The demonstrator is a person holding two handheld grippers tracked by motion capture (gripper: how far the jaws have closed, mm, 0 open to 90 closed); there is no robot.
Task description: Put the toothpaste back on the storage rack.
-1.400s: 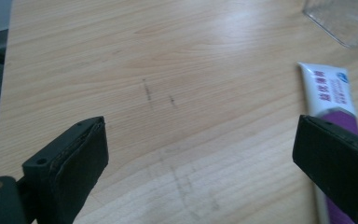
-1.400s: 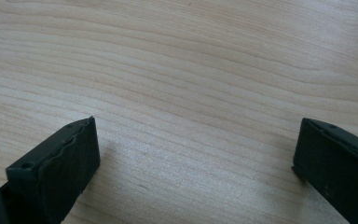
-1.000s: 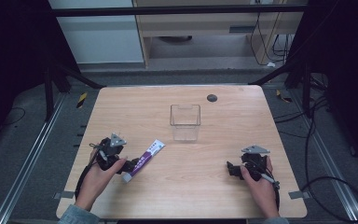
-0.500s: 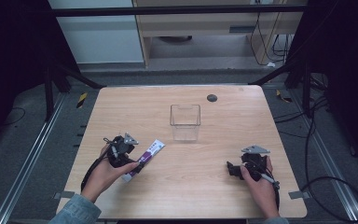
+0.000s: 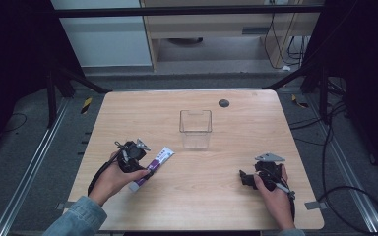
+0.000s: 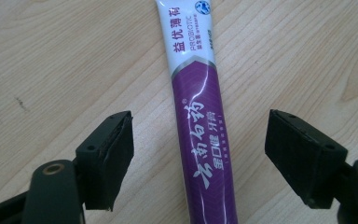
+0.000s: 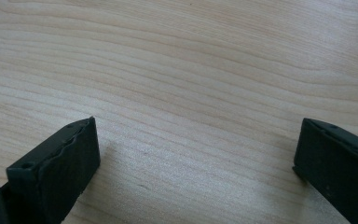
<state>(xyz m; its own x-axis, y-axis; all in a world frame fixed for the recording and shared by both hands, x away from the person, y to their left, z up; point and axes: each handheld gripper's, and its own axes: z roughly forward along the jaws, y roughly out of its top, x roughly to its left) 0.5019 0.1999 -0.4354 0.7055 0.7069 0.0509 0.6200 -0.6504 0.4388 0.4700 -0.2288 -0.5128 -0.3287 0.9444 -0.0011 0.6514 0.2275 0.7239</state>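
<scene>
The purple-and-white toothpaste tube lies flat on the pale wooden table, toward our left side and aslant, its white end pointing at the clear, square plastic container that stands empty near the table's middle. So, as we judge it, the work is at its very start: nothing is lifted yet, and nothing has gone into the container.

Our left gripper sits over the purple end of the tube. In the left gripper view the tube runs up between the two black jaws; these have just been closing, yet bare wood shows on both sides of the tube, so the pads do not press on it and the tube is not gripped.

Our right gripper rests on the table toward our right, well apart from both tube and container. In the right gripper view its jaws stand spread wide over bare wood, with nothing between them.

What remains, we judge, is nearly everything: closing on the tube, raising it, carrying it to the container and setting it inside.

A small dark round disc lies beyond the container, untouched.
</scene>
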